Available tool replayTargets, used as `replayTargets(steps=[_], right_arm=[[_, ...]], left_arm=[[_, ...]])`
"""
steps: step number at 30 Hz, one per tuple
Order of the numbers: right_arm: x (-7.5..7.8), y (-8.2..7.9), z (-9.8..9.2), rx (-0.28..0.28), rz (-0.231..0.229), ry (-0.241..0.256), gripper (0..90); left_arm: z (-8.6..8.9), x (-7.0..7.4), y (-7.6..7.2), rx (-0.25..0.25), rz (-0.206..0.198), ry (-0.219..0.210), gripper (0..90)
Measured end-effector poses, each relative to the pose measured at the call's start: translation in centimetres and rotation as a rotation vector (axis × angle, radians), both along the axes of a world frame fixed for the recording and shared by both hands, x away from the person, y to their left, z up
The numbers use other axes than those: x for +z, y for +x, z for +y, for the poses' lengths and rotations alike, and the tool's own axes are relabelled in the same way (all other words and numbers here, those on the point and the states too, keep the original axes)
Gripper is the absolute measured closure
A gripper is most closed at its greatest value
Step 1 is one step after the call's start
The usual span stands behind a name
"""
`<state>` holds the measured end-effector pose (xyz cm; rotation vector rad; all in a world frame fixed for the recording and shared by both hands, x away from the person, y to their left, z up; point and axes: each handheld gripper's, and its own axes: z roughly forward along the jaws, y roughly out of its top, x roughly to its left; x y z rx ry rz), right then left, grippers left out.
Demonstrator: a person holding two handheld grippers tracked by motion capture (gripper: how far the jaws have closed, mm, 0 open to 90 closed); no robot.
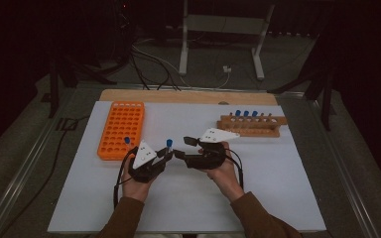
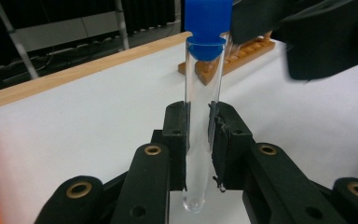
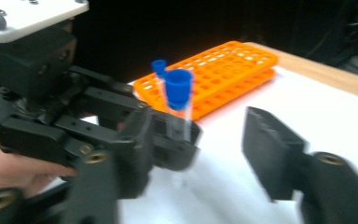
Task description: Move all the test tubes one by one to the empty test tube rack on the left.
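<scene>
While both grippers meet above the white table top (image 1: 278,163), the scene reads so:
Orange plastic tube rack (image 1: 121,130): far left, one blue-capped tube (image 1: 127,141) standing in it.
Wooden tube rack (image 1: 250,125): far right, holding blue-capped tubes.
Left gripper (image 2: 198,140): jaws pinch the clear glass test tube with a blue cap (image 2: 203,93) upright, mid-table.
Right gripper (image 3: 200,144): jaws spread, just beside that tube.

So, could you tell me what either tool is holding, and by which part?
The left tool clamps a blue-capped test tube upright by its lower glass body. The right tool is open, holding nothing.
</scene>
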<state>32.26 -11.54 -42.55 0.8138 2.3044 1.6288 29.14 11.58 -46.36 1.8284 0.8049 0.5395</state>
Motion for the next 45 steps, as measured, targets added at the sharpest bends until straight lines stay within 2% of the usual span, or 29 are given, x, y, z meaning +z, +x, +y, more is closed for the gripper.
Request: replayTargets(steps=[1, 2, 3, 7, 8, 10, 16, 22, 34, 45], right_arm=[[0.0, 0.0, 0.0, 0.0, 0.0, 0.0, 32.7], [0.1, 0.0, -0.4, -0.025, -0.011, -0.012, 25.1], [0.1, 0.0, -0.4, -0.025, -0.011, -0.012, 25.1], [0.0, 0.1, -1.3, -0.069, -0.021, -0.037, 14.6], [-0.2, 0.1, -1.8, -0.093, -0.033, -0.059, 12.7], [-0.3, 0.1, -2.1, -0.101, -0.036, -0.067, 10.0], [-0.5, 0.3, -3.7, -0.127, -0.025, -0.054, 1.7], [-0.7, 0.2, -5.4, -0.149, -0.04, -0.047, 0.0], [-1.1, -0.4, -8.7, -0.229, -0.066, -0.041, 0.0], [-1.8, -1.2, -11.9, -0.294, -0.076, -0.043, 0.0]], left_arm=[[0.2, 0.0, 0.0, 0.006, 0.001, -0.006, 77.8], [0.4, 0.0, 0.0, 0.011, 0.002, -0.008, 77.8], [0.6, 0.1, 0.0, 0.017, 0.002, -0.015, 77.8], [1.3, 0.3, -0.1, 0.03, -0.003, -0.012, 77.9], [1.5, 0.3, -0.2, 0.034, -0.004, -0.013, 77.9], [1.9, 0.4, -0.3, 0.041, -0.007, -0.014, 77.9], [3.3, 0.5, -0.5, 0.066, -0.003, -0.029, 77.8], [4.6, 0.4, -0.8, 0.087, -0.002, -0.036, 77.9], [6.7, 0.8, -1.4, 0.12, -0.006, -0.056, 77.8], [8.9, 1.4, -1.8, 0.158, -0.029, -0.088, 77.8]])
